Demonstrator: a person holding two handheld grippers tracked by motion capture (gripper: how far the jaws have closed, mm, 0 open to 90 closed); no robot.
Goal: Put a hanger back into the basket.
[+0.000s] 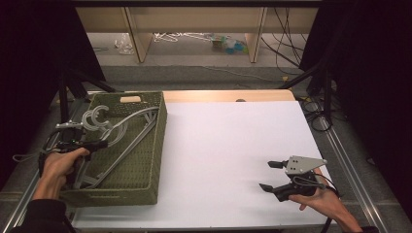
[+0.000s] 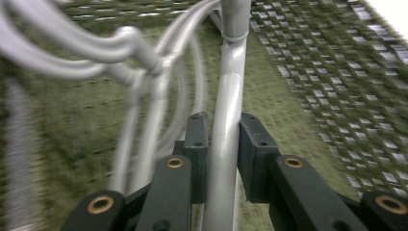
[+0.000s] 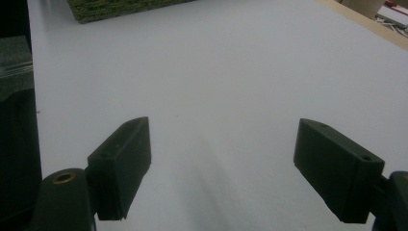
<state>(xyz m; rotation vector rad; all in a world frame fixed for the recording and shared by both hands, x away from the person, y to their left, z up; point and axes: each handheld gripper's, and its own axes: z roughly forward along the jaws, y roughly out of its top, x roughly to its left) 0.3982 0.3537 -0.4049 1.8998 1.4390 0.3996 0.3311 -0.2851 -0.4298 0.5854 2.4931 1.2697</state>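
My left hand-held gripper is closed round the bar of a grey plastic hanger, low in the green woven basket at the table's left, presumably to lift it clear of the other tangled hangers. My right hand-held gripper waits wide apart and empty, near right.

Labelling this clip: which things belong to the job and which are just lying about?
In the job:
- grey hangers
- green basket holding them
- left tool, closed around one hanger's bar
- right tool, open over the white table

Lying about:
- floor clutter
- cables
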